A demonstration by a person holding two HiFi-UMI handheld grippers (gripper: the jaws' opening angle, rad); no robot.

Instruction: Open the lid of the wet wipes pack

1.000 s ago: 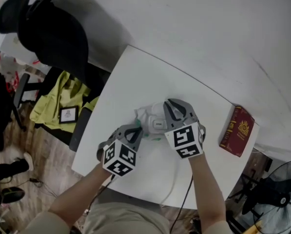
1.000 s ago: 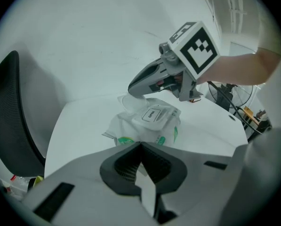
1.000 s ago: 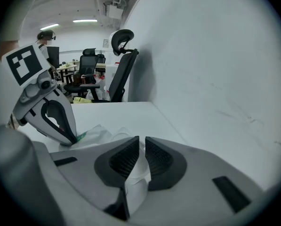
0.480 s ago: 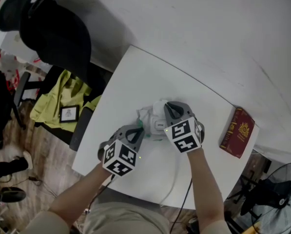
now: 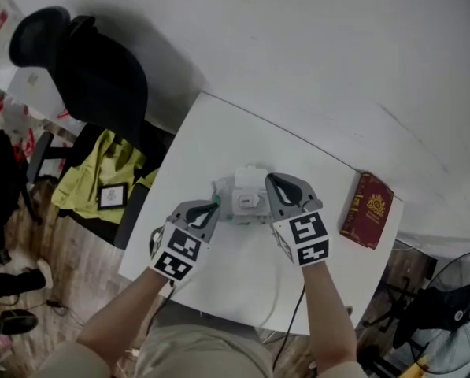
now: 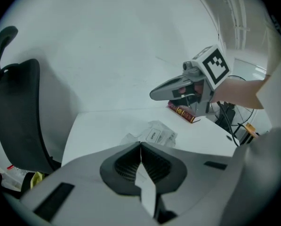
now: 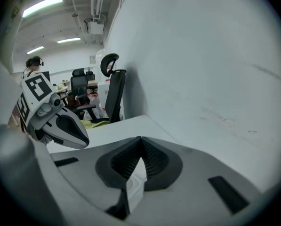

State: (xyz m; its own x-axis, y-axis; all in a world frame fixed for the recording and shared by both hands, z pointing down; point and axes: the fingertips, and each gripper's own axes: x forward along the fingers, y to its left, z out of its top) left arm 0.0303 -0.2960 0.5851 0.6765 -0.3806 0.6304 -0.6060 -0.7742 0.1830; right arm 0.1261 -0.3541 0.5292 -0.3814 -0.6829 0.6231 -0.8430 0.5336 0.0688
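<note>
- Left hand-held gripper (image 6: 140, 145): jaws closed, pinching left edge of pack (image 5: 246, 195).
- Right hand-held gripper (image 7: 140, 139): jaws closed on pack's right side.
- Pack sits between both, over mid-desk (image 5: 219, 132), lid up.
- Book (image 5: 366, 209): desk's right edge.

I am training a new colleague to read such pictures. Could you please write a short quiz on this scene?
1. True or false: the dark red book lies on the white table, right of the white plastic wet wipes pack.
2. What lies near the black office chair? A yellow-green cloth; B blue bucket; C cardboard box.
3. Fill in: the jaws of the left gripper and the right gripper are ___.
Key: 1 true; 2 A; 3 shut.
</note>
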